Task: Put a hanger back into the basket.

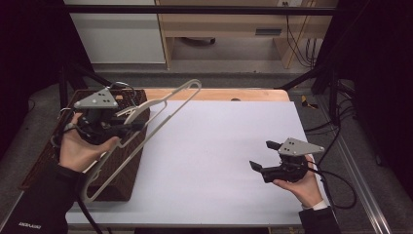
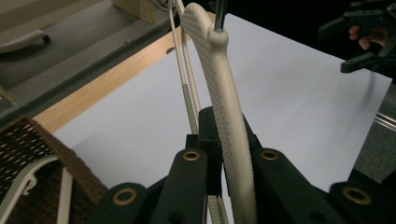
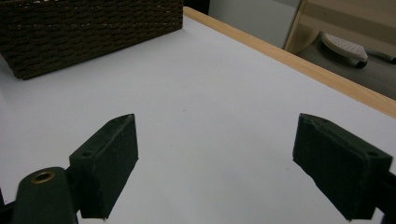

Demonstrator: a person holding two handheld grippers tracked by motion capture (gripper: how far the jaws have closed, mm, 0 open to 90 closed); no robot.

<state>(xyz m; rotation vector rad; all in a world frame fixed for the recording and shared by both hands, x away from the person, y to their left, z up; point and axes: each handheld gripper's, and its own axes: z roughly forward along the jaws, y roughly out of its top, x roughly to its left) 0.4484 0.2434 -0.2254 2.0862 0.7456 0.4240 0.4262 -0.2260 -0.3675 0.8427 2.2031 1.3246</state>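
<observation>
A cream plastic clothes hanger (image 1: 158, 102) slants up from over the dark wicker basket (image 1: 122, 165) toward the table's back edge. My left gripper (image 1: 132, 126) is shut on it above the basket. In the left gripper view the hanger's dotted arm (image 2: 224, 93) runs up between the closed jaws (image 2: 224, 154), with its thin bar beside it. My right gripper (image 1: 263, 155) hovers low over the white table top at the right, open, with nothing between its pads (image 3: 109, 163).
The white table surface (image 1: 219, 156) has a wooden strip (image 1: 219, 94) along its far edge. The basket (image 3: 93, 32) stands at the left end. A pale curved piece (image 2: 28, 175) lies in the basket. Cables trail off the right side.
</observation>
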